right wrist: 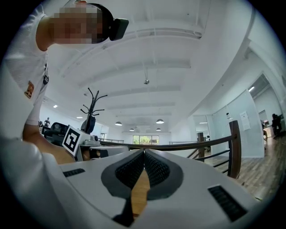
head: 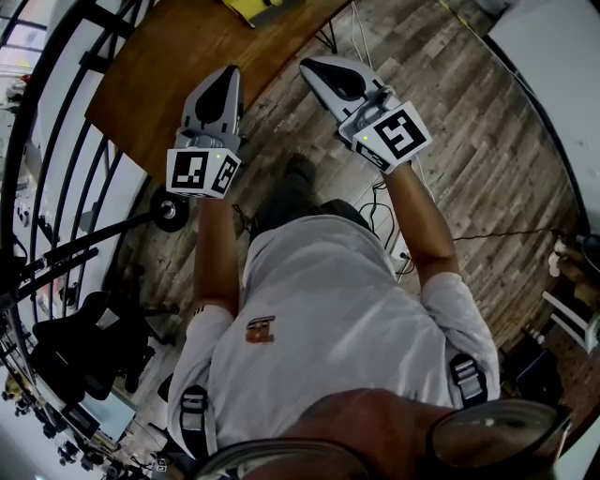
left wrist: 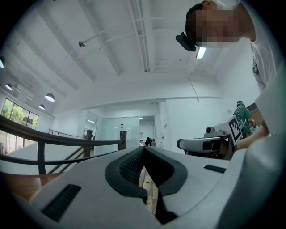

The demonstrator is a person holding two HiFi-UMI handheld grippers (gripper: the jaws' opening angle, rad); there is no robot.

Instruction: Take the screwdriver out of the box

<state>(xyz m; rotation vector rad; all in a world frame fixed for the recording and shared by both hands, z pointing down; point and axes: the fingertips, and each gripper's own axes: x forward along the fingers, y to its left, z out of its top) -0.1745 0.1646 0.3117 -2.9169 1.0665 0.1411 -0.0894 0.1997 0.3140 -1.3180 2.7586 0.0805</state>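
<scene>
Head view: both claws are held out ahead of me, in the upper middle of the frame. Left claw (head: 227, 73) and right claw (head: 311, 67) both point toward the top edge.

Claw state: in the left gripper view the left claw (left wrist: 144, 150) has its pads meeting at the tip, with nothing between them. In the right gripper view the right claw (right wrist: 144, 154) is the same, closed and empty.

Task's thing: I see neither the screwdriver nor the box in any view, so I cannot note its long axis. The only candidate is a yellow item (head: 258, 7) cut off by the top edge, lying on the bench (head: 159, 66). I cannot tell what it is.

Relation for the coming move: the bench fills the upper left. The left claw's tip sits at its near edge, while the right claw hangs over the floor (head: 450, 122) just right of it. My judgement is that the left is slightly nearer the bench, and both must go further up-frame.
</scene>
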